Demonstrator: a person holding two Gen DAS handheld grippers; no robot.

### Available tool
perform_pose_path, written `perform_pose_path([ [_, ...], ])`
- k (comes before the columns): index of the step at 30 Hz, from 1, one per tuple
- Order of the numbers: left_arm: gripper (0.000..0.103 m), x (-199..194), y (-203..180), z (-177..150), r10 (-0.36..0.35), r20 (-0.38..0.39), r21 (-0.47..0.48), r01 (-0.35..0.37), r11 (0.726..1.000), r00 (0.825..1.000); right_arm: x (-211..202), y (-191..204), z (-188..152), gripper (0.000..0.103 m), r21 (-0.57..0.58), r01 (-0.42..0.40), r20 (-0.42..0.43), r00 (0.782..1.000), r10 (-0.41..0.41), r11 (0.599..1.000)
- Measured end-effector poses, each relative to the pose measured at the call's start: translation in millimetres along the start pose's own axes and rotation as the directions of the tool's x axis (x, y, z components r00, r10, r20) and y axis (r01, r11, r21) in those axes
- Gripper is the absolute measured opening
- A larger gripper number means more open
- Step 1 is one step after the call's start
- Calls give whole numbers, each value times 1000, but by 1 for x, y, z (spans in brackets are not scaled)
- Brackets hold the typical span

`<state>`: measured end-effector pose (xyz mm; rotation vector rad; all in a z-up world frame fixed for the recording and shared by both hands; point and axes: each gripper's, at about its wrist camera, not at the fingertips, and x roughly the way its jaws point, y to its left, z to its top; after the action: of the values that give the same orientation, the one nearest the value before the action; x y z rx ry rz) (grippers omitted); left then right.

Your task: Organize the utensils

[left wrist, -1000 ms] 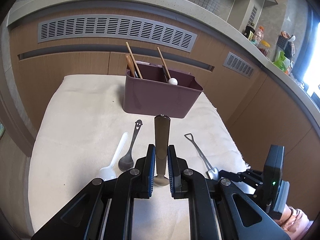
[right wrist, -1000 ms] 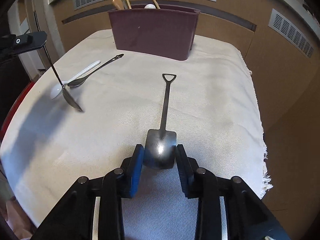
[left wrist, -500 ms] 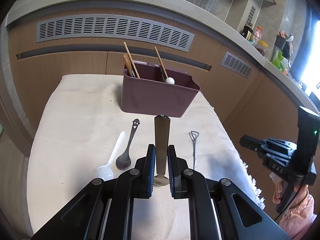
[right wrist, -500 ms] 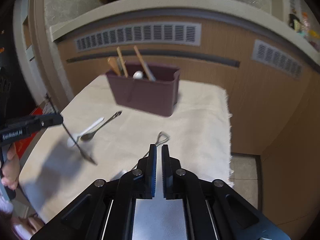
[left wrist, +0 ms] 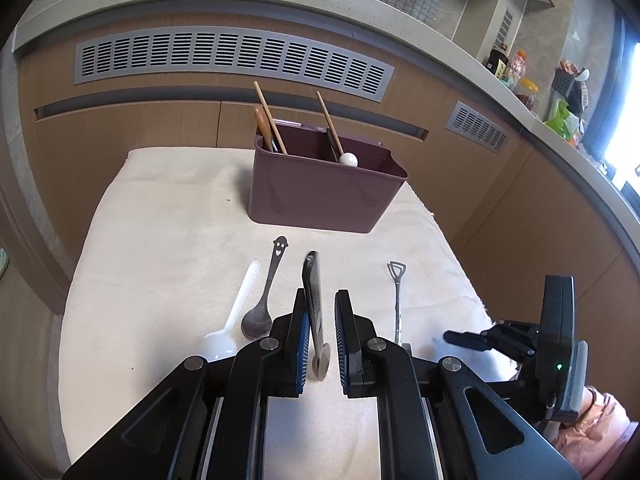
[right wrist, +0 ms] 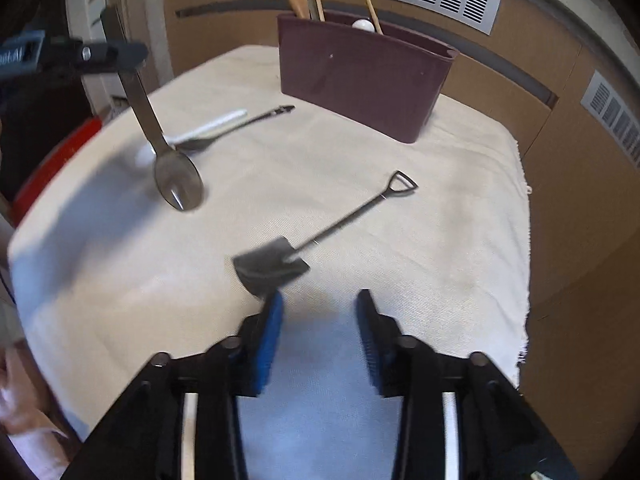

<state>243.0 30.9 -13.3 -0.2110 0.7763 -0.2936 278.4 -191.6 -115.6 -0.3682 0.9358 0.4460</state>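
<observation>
A metal spoon (left wrist: 313,304) is held in the left gripper (left wrist: 321,344), whose jaws are nearly closed on its handle; in the left wrist view the handle runs up through the lower centre of the frame. In the right wrist view the same spoon (right wrist: 176,176) is seen hanging at the upper left, its bowl lifted clear of the cream cloth (right wrist: 440,248). The jaws of the right gripper (right wrist: 319,320) are opening and stand apart at the lower centre of that view, with nothing pressed between the blue pads (right wrist: 269,336). The shovel-shaped spoon (right wrist: 320,236) lies on the cloth just above the left fingertip, its blade nearest the gripper and its handle running toward the upper right; whether the blade touches that fingertip cannot be told through the blur. A white plastic spoon (left wrist: 232,320) and a dark smiley-handled spoon (left wrist: 266,296) lie side by side at the left centre of the left wrist view. The maroon utensil caddy (left wrist: 320,192) stands at the far end of the cloth, with chopsticks (left wrist: 270,118) upright in it.
</observation>
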Motion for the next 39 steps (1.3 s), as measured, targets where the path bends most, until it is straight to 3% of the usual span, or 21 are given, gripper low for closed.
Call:
perform_pose_path([
  [1, 12, 0, 1, 0, 0, 1, -4, 0, 1000, 1000, 1, -3, -2, 51, 1, 15, -1, 1000, -15, 1000],
  [3, 12, 1, 2, 0, -4, 1, -7, 4, 1000, 1000, 1, -16, -1, 52, 46, 3, -1, 1000, -3, 999],
  [5, 12, 2, 1, 1, -5, 5, -4, 5, 1000, 1000, 1, -37, 6, 56, 190, -15, 10, 1000, 13, 982],
  [9, 12, 4, 2, 2, -12, 10, -4, 12, 1000, 1000, 24, -68, 33, 56, 425, -39, 59, 998, 15, 905],
  [12, 12, 4, 5, 3, -10, 9, -4, 10, 1000, 1000, 50, -72, 58, 56, 490, -4, 49, 999, -23, 871],
  [15, 12, 3, 8, 4, -9, 18, -16, 10, 1000, 1000, 65, -62, 77, 55, 462, 90, 22, 993, -113, 882],
  [18, 11, 3, 8, 4, -8, 23, -19, 8, 1000, 1000, 64, -50, 82, 22, 387, 115, 18, 991, -133, 915],
  [22, 11, 1, 5, 5, -4, 30, -15, 4, 1000, 1000, 39, -51, 77, 21, 373, 30, 85, 994, -66, 927],
  [26, 11, -3, -1, 5, -2, 39, -2, 2, 1000, 999, -16, -49, 65, 21, 357, -44, 216, 976, -37, 933],
  [33, 11, -10, -13, 5, -9, 49, 21, 8, 1000, 999, -85, -25, 49, 21, 296, -43, 350, 935, -66, 954],
  [39, 11, -19, -20, 6, -6, 69, 37, 3, 999, 998, -107, -20, 51, 21, 267, -29, 402, 912, -84, 963],
])
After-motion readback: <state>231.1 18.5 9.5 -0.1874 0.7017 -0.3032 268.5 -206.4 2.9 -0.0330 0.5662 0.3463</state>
